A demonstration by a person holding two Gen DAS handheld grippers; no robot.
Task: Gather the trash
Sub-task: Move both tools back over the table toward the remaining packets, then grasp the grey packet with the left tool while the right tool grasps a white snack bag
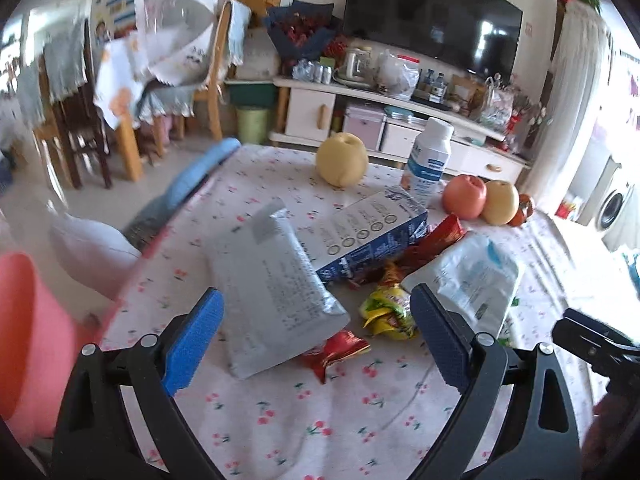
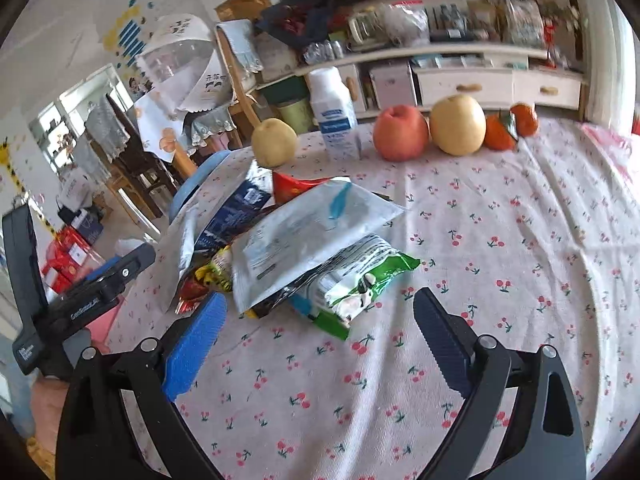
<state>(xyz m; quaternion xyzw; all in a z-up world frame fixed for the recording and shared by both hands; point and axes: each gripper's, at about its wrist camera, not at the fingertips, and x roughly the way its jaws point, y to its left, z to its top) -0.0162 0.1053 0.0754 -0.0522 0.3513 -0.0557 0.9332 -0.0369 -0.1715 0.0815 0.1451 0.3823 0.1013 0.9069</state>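
Both grippers hover low over the cherry-print tablecloth [image 2: 460,216], and each has its blue pads spread wide with nothing between them. From the left wrist view, the left gripper [image 1: 316,340] faces the near end of a grey pouch [image 1: 276,292], which lies just ahead of the gap without touching either pad. Right of the pouch, a blue carton [image 1: 372,232] leans on red wrappers [image 1: 436,240], with a yellow wrapper [image 1: 388,308] just beside the right pad and a white bag [image 1: 472,276] further right. From the right wrist view, the right gripper [image 2: 320,336] stands just short of a green packet [image 2: 360,288] tucked under the white bag [image 2: 308,232]. All this trash forms one heap at the table's left side. Far behind it, from left to right, stand a pear [image 2: 274,142], a white bottle [image 2: 334,116], an apple [image 2: 400,132], a second pear [image 2: 458,124] and two tangerines [image 2: 524,120]. Whether the bottle holds anything cannot be told.
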